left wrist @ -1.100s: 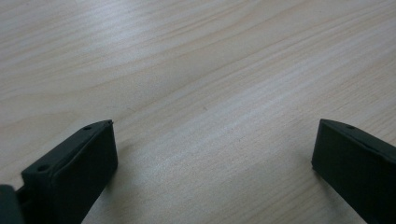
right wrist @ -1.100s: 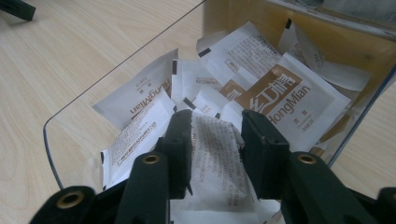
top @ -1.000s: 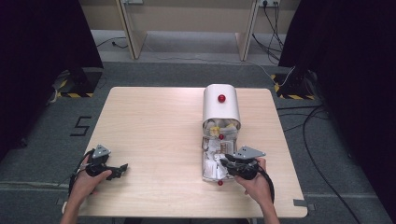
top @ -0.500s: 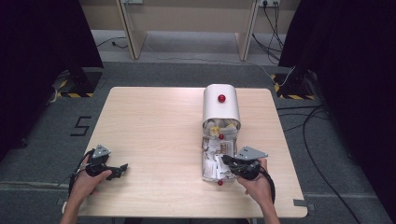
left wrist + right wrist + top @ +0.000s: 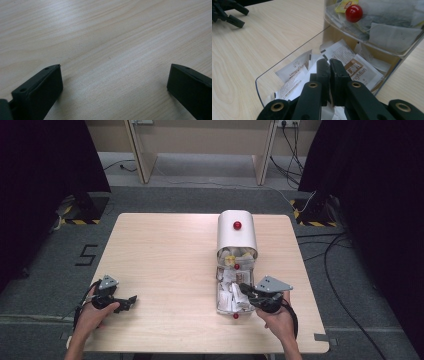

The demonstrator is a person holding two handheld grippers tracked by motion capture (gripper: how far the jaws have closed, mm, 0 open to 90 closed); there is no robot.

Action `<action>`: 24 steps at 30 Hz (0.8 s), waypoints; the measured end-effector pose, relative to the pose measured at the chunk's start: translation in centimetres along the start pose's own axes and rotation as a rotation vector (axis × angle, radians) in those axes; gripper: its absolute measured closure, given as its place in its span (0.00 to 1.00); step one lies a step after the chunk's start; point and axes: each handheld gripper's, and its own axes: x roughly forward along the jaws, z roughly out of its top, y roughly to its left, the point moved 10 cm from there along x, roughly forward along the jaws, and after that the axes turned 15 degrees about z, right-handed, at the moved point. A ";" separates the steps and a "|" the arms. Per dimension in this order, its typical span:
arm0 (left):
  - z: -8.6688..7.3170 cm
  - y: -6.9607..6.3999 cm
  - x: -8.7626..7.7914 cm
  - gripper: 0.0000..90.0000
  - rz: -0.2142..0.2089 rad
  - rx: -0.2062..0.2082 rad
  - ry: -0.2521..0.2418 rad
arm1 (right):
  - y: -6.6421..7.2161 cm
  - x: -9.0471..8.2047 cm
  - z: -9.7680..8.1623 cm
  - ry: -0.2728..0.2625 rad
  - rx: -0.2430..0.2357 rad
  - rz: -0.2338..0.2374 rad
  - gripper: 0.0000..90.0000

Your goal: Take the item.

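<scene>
A wooden table point(image 5: 165, 255) holds a clear drawer box point(image 5: 235, 265) right of centre, its white cover point(image 5: 236, 237) toward the far edge and its near drawer point(image 5: 294, 72) pulled open, full of white sachets point(image 5: 352, 66). The right gripper point(image 5: 243, 289) sits over that drawer, jaws pressed together above the sachets; whether they pinch one, I cannot tell. A red knob point(image 5: 353, 13) marks the drawer behind. The left gripper point(image 5: 131, 300) rests near the near-left edge, jaws spread wide over bare wood. The table's left half lies open.
</scene>
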 end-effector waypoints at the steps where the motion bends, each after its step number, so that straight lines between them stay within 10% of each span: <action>1: 0.0 0.0 0.0 0.00 0.000 0.001 0.000 | 0.0 -0.1 0.1 -0.004 0.001 -0.002 0.96; 24: 0.0 0.0 0.0 0.00 0.000 0.000 0.000 | -0.9 -2.5 1.0 -0.054 0.002 -0.048 0.96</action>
